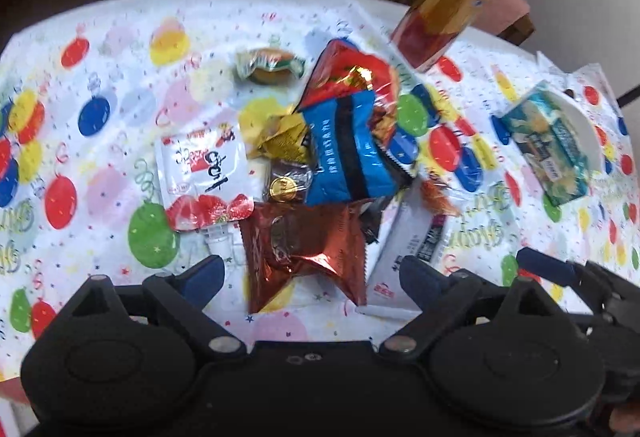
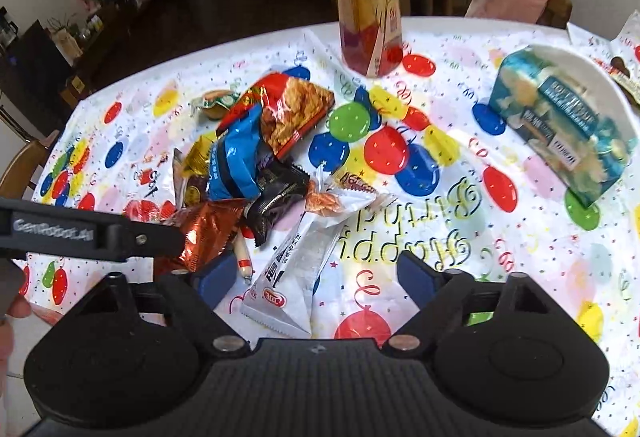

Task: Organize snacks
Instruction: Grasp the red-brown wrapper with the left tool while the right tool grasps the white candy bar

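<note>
A loose heap of snack packets lay mid-table on the balloon-printed plastic tablecloth [image 2: 420,197], apparently dumped there for sorting. The left gripper [image 1: 310,271] hung low with its jaws spread wide on either side of the crinkled copper-red foil packet [image 1: 304,249] at the heap's near edge, likely its first pick, though not yet clamped. The right gripper [image 2: 316,273] waited likewise agape above the long white wrapper [image 2: 296,261], holding nothing. At the far side stood a tall clear bottle of amber drink [image 2: 368,9], upright and apart from the pile. To the right, a blue-green boxed pack [image 2: 560,129] leaned in a white bowl [image 2: 600,85], seemingly already put away.
</note>
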`<act>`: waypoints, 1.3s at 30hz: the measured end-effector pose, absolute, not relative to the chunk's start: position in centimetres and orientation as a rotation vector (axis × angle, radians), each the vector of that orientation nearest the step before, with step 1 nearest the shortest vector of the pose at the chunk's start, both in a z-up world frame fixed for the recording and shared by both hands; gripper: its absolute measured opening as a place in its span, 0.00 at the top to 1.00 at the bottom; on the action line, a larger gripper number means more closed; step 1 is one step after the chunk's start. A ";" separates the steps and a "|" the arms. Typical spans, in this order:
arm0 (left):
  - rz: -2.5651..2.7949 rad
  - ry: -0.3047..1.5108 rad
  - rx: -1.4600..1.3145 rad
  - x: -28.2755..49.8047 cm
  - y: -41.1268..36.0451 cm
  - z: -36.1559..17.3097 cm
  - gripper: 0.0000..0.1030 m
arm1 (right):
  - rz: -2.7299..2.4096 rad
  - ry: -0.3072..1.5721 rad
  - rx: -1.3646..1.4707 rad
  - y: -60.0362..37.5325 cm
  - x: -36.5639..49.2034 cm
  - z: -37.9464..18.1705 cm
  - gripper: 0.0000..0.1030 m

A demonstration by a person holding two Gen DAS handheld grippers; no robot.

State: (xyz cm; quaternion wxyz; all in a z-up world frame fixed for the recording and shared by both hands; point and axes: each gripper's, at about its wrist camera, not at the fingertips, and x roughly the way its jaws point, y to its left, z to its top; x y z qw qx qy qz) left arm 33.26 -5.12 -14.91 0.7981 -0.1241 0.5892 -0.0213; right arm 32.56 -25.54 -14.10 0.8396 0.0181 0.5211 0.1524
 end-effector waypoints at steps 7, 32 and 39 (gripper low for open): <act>-0.035 1.315 -0.340 35.1 -4.7 -17.1 0.19 | 0.301 1.136 0.048 -24.7 33.9 -16.1 0.39; -0.040 1.320 -0.412 35.2 -3.9 -18.0 0.52 | 0.294 1.176 0.173 -24.5 34.5 -16.9 0.95; -0.058 1.306 -0.440 34.4 -3.8 -16.8 0.53 | 0.303 1.162 0.188 -25.4 33.7 -15.3 0.95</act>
